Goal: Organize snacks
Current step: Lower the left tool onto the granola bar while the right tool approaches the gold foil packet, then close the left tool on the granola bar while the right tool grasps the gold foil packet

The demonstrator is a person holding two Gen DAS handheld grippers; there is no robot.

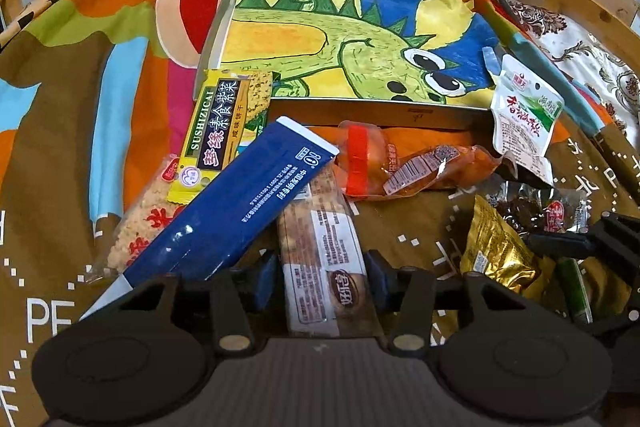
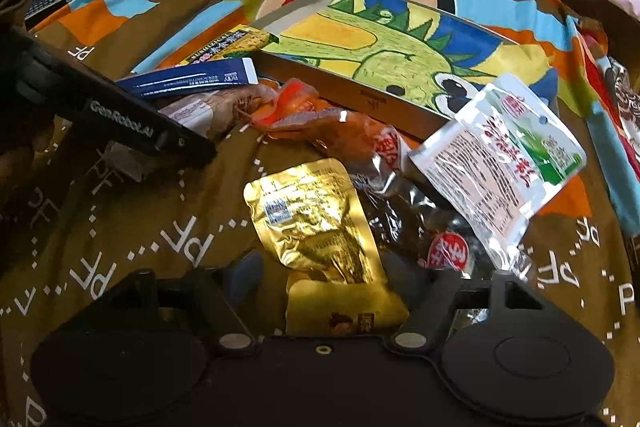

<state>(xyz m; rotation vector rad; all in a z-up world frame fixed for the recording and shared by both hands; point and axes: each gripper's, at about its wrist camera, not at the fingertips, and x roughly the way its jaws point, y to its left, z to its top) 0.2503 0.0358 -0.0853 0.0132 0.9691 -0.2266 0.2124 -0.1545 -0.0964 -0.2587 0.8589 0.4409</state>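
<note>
Grippers reach low over the bedspread (image 1: 60, 131): left gripper (image 1: 322, 269) pinches the brown snack bar (image 1: 324, 259), right gripper (image 2: 320, 277) pinches the gold pouch (image 2: 316, 223).

Left tool (image 1: 322, 277): matte black body, two round housings, silver rivets on linkage arms, blue pads (image 1: 266, 277). Right tool (image 2: 320, 277): same black build, brass screw centre. White "GenRobot.AI" lettering on left tool's side.

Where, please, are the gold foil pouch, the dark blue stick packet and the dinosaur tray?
gold foil pouch (image 2: 316, 219): right wrist view, on its crinkled middle.
dark blue stick packet (image 1: 228, 203): left wrist view, on its printed middle.
dinosaur tray (image 1: 376, 115): left wrist view, on its near metal wall.
</note>
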